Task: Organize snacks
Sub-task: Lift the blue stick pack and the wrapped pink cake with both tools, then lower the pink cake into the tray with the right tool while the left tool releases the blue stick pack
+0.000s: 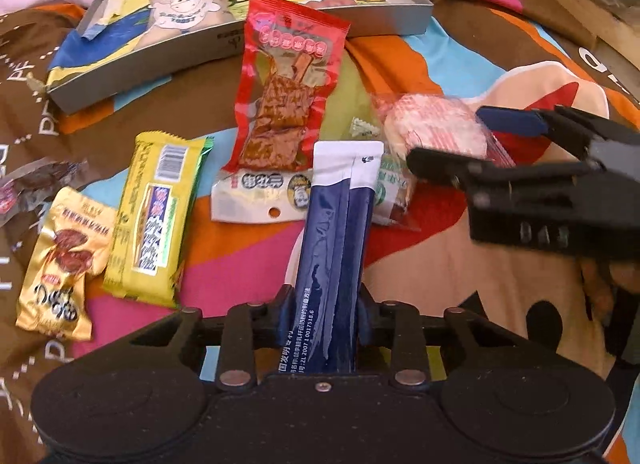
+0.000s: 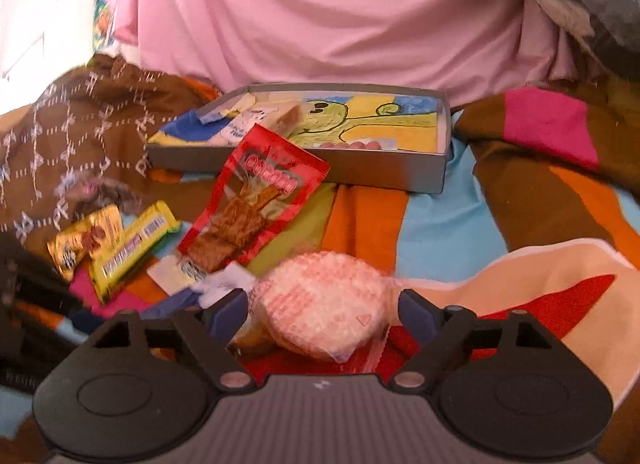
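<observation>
So the left gripper is clamped on the blue stick pack, probably headed for the grey tray behind the pile. Right gripper is spread wide around the wrapped round rice cracker, not squeezing yet, looks lined up to grab it.

Right gripper: jaws apart, set to either side of a round wrapped cake at 6 o'clock; contact between the blue pads and the wrapper cannot be told. At 10 o'clock from the cake lies a red packet, its upper corner resting against the near wall of a grey tray, which sits at 12 o'clock and holds a pale packet in its left end. Yellow bar and gold packet lie side by side at 9 o'clock. All rest on a multicoloured cloth. Pink fabric fills the top. The picture is blurred.
</observation>
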Demonstrator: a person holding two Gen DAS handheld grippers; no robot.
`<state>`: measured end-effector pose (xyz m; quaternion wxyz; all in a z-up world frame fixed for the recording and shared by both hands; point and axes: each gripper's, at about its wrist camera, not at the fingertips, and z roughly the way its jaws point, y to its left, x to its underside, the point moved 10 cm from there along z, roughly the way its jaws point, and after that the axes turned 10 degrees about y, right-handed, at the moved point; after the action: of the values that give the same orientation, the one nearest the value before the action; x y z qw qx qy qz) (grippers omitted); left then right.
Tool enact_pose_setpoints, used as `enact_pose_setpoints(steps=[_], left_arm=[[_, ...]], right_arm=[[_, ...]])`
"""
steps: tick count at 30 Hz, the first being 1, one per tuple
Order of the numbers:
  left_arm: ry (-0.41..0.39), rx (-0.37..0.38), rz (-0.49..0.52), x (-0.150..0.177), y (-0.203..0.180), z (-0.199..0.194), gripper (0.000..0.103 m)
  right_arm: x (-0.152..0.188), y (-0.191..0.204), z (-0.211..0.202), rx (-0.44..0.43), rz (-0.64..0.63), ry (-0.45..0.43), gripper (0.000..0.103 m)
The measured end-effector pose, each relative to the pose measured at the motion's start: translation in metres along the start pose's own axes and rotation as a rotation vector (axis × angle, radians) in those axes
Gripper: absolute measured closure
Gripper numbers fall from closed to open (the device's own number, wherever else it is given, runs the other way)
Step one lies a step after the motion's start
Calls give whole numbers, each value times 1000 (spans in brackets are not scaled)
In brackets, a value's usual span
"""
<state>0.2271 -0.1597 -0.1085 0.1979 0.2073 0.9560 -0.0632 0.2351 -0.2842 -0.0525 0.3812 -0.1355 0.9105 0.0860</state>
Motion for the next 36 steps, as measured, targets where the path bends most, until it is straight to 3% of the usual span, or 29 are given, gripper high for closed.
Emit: enact_pose_setpoints(steps=[13,15,17,19,20,24,26,29,36], left_arm=[[15,20,-105,10,10,-11,71],[13,15,-120,12,11,-12,71],[11,6,-140,13,13,-14,71],[7,-3,-173,14,16,-16,71],[6,-6,-184,15,17,-17,71],[-3,-11,-217,17,18,-21,71],[-16,-12,-228,18,18,-26,71],[-41,-14,-236,18,18,-33,71],[-84,-23,-260,15,21,-47,71]], right_arm=[[-3,4,17,-49,52,14,9],[-3,4,20,-50,52,23,13],[-2,7,21,-43,32,27,27],[-2,11,19,-21,6,19,34],[-2,13,17,-16,-6,13,41],[-2,21,10,17,-54,-23,50],[-3,23,5,21,-58,-45,64],[-5,23,-3,42,-47,-76,73],[-9,23,-22,79,-41,-138,75]])
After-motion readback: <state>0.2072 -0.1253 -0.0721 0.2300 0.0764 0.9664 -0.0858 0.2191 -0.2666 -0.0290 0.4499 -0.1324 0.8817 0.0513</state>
